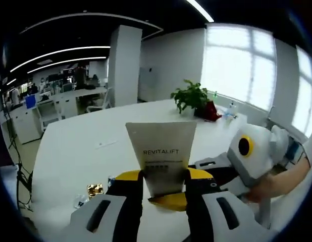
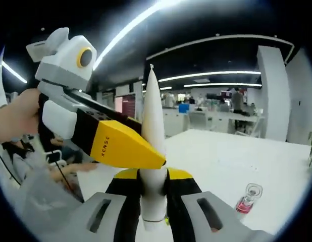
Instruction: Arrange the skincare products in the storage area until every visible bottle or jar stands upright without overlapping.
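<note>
Both tools, left (image 1: 163,184) and right (image 2: 154,189), clamp the white tube (image 1: 161,151) above the open white table (image 1: 85,146)

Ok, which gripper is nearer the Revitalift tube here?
Neither: both are on it. The left gripper has the Revitalift tube between its jaws. The right gripper clamps the tube's lower end, with the left one's yellow jaw touching just above.
</note>
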Available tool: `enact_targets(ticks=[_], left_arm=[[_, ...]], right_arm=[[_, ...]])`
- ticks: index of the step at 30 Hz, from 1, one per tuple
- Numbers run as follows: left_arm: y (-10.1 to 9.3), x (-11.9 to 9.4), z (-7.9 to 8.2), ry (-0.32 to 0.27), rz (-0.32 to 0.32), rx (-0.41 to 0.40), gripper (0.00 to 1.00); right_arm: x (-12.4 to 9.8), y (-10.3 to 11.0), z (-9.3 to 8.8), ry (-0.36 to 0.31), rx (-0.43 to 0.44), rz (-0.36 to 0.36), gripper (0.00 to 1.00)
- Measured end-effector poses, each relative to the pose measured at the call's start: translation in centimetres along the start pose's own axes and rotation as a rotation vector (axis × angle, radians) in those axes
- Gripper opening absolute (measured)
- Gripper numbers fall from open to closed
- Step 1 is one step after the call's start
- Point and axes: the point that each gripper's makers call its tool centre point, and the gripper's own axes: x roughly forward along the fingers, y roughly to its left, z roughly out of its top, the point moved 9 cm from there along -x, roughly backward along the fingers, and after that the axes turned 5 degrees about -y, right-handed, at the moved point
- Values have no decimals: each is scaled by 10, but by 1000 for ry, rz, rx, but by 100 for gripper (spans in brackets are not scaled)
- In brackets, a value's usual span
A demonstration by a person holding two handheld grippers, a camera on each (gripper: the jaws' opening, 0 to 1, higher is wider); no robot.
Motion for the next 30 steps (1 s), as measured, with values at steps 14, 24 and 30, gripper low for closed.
enact_targets(ticks=[14,24,30], left_arm=[[4,-24,12,-70,-258,-1,33],[-3,-37,35,-61,-484,112,48],[-18,-35,40,-60,-557,190,36]], right_arm=[[-13,-2,4,-94,141,238,15],[-30,1,17,-174,190,515,16],[-33,-2,24,-163,142,563,16]])
